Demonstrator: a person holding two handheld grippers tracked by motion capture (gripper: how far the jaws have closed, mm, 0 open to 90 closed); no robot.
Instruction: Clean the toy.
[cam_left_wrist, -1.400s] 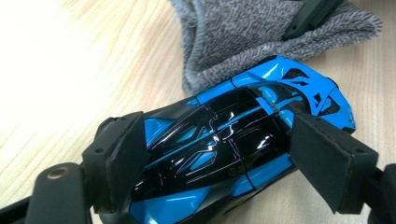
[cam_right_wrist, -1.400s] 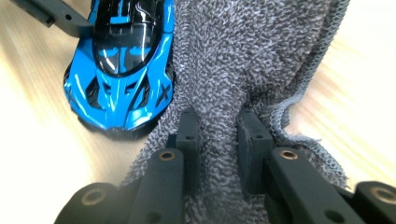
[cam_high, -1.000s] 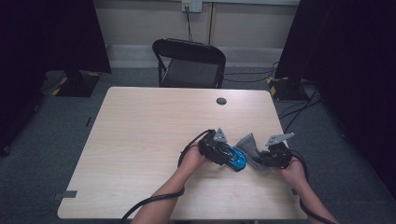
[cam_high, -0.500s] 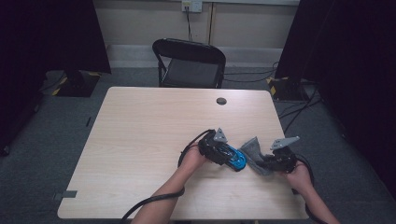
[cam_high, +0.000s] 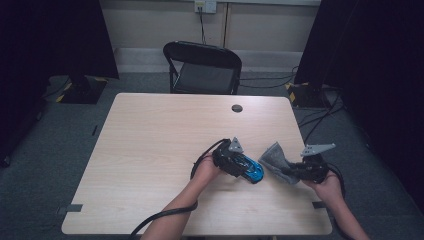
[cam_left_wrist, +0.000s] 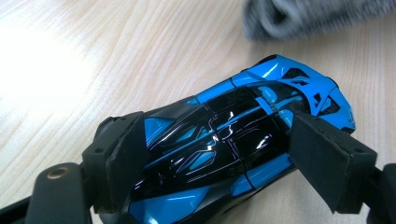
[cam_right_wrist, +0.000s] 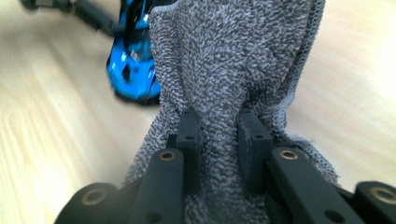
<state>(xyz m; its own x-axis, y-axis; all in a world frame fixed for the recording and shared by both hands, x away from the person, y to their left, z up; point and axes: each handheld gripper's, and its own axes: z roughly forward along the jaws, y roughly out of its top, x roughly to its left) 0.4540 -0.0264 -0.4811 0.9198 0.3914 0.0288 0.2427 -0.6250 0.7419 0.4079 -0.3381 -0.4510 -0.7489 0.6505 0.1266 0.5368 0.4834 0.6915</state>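
Right gripper (cam_high: 295, 172), pinching the grey cloth (cam_high: 276, 157), has drawn back toward 3 o'clock from the blue toy car (cam_high: 250, 170); left gripper (cam_high: 243, 168) clamps the car, so a wiping stroke looks finished

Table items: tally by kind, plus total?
Toy car, blue and black: 1
Grey cloth: 1
Handheld tools: 2, left tool and right tool
Total: 4

The person's left gripper (cam_high: 245, 169) has its jaws spread wide and clamped, forearm angled in from below. The right gripper (cam_high: 289, 171) is pinched nearly closed, hand low at the right.
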